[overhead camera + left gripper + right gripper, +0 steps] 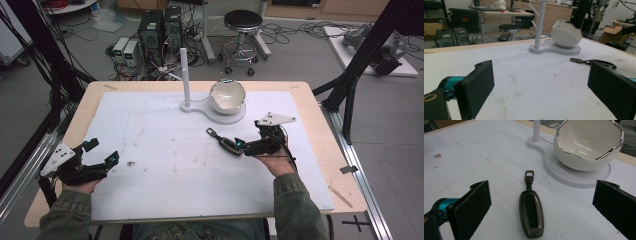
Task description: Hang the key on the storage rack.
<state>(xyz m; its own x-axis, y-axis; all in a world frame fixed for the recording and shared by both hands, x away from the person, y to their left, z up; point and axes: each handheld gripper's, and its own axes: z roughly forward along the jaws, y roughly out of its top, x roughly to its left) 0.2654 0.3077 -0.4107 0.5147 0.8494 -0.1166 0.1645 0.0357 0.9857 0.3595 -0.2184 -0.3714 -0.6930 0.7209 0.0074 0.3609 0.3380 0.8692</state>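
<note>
the key fob (531,213) lies flat on the mat just in front of the bowl (589,142), between the wide-open jaws of the right gripper (541,205), and looks light, rigid and smooth, so pinching its long sides mid-body seems safest.
</note>
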